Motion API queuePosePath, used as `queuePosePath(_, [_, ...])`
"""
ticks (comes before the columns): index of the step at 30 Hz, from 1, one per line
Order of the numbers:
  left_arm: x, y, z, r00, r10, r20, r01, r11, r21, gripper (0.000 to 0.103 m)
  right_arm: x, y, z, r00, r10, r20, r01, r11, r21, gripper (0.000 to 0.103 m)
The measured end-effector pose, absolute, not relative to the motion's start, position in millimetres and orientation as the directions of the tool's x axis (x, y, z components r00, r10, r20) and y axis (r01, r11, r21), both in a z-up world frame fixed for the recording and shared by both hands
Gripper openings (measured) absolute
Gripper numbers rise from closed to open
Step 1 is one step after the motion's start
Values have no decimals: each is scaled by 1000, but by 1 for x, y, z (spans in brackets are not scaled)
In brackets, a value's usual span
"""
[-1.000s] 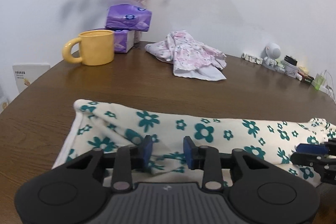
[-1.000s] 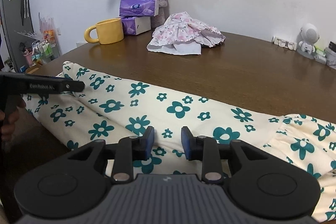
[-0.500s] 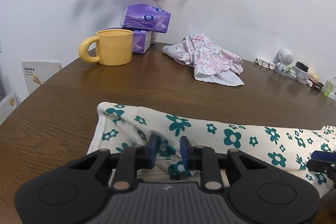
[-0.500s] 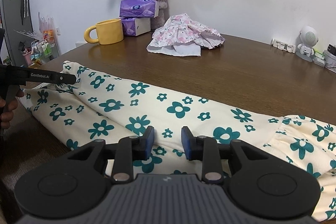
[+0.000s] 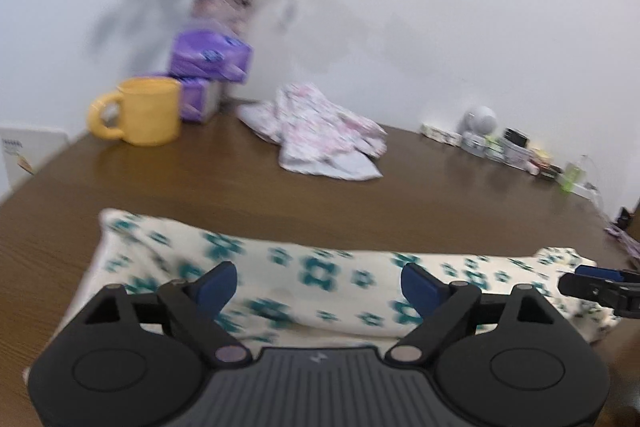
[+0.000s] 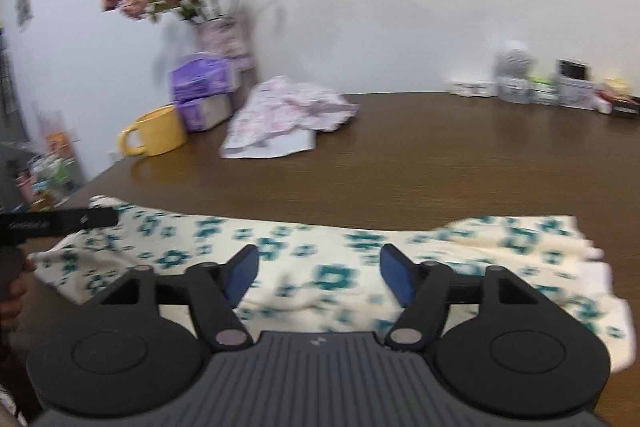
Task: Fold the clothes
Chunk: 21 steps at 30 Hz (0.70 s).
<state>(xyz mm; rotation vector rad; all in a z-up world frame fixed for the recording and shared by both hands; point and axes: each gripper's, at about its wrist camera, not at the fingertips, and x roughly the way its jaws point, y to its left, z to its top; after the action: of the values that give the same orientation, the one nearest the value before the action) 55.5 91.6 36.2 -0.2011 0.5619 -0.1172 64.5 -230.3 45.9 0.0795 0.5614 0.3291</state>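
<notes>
Left wrist view first: the left gripper [image 5: 318,285] has just been opening, and its jaws now stand spread wide with nothing pinched. The cloth [image 5: 320,283] lies under and beyond them, not pressed by either pad. It's a cream piece with teal flowers, folded into a long strip across the near side of the table [image 5: 440,195]. The tip of the right gripper [image 5: 596,281] pokes in at the far right, over the strip's end. Further back are a pink garment [image 5: 320,139], a mug [image 5: 148,117], tissue packs [image 5: 210,61] and a vase [image 5: 220,1].

Right wrist view: the right gripper [image 6: 318,277] has also just been opening, with its fingers apart and nothing between the pads. The strip runs side to side under it, and the right end looks ruffled and thicker.

Handling-wise I'd guess it's light, floppy and not slippery. It'll sag and unfold if lifted from the middle, so I'd pinch through all layers at the two short ends, or along one long edge with both grippers, and keep it taut while folding over.
</notes>
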Motion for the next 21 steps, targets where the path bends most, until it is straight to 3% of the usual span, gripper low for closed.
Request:
queuePosePath(5, [59, 64, 30, 824, -196, -531, 103, 974, -200, 89, 58, -261, 44, 819, 248, -518, -187, 968, 167, 84])
queuePosePath(9, [64, 50, 28, 817, -233, -527, 135, 966, -218, 89, 53, -269, 43, 834, 229, -501, -180, 973, 146, 83])
queuePosePath(13, [68, 32, 28, 804, -290, -519, 195, 953, -231, 88, 56, -249, 44, 824, 297, -483, -283, 954, 102, 63])
queuePosePath(15, [72, 21, 27, 794, -297, -531, 211, 953, -217, 87, 63, -231, 44, 804, 334, -492, -341, 937, 78, 45])
queuePosePath(17, [76, 13, 24, 785, -282, -551, 209, 959, -193, 79, 72, -213, 40, 780, 350, -519, -378, 924, 56, 37])
queuePosePath(19, [78, 11, 20, 775, -270, -571, 208, 963, -173, 70, 81, -202, 35, 756, 353, -551, -395, 918, 46, 36])
queuePosePath(21, [81, 9, 16, 765, -257, -590, 207, 966, -152, 70, 85, -197, 30, 744, 345, -572, -398, 917, 35, 34])
